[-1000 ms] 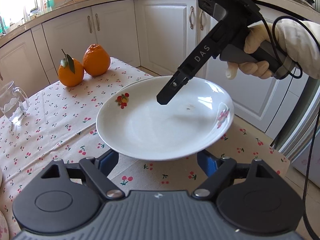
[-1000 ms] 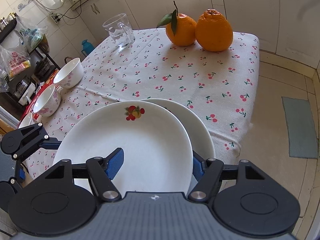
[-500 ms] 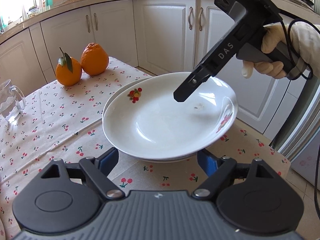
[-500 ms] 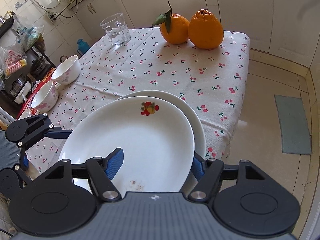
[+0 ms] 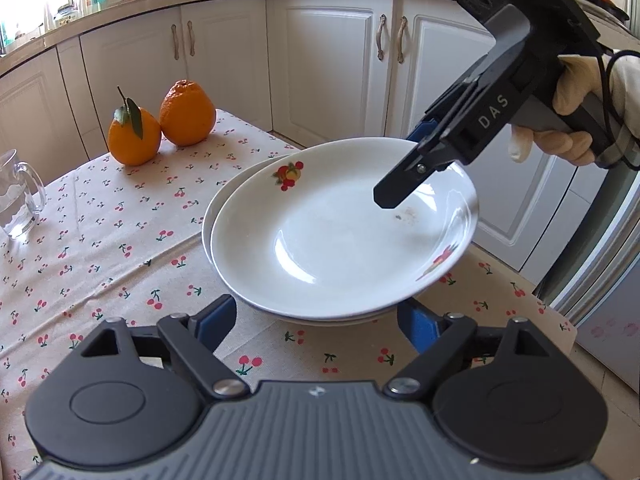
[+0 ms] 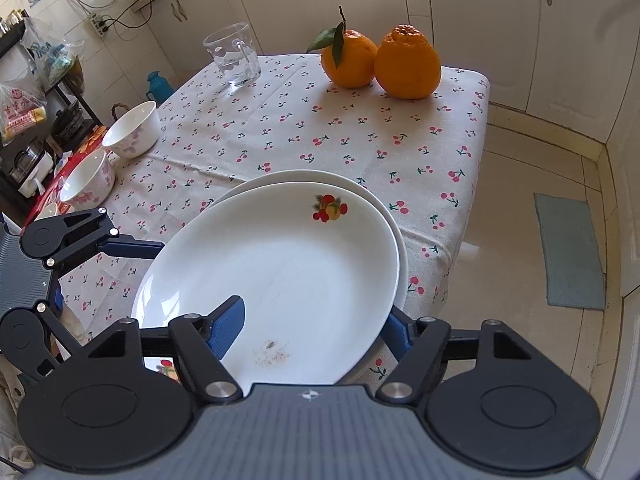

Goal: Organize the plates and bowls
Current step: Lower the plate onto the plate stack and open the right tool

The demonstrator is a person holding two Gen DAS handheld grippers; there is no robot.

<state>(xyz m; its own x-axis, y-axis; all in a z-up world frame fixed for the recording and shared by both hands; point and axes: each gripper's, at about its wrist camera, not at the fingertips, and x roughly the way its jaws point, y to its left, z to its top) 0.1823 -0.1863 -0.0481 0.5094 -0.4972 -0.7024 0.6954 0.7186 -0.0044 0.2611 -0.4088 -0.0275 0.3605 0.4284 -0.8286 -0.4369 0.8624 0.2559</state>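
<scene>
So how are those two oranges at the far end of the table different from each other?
The left orange carries a stem with a green leaf; the right orange has none. The right orange looks bigger and taller, with a bumpy knob on top, while the left orange is rounder. Both are bright orange, touch each other, and sit on the cherry-print tablecloth.

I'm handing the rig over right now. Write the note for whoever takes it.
Right gripper: jaws straddle the top plate rim; whether they are clamped is unclear.
Left gripper: jaws open, empty, at the near edge of the stack.
Top plate is over the bottom plate at the table corner, slightly offset.
Two bowls sit apart at the far side, unstacked.
Left: release the plate, then gather the bowls.
</scene>
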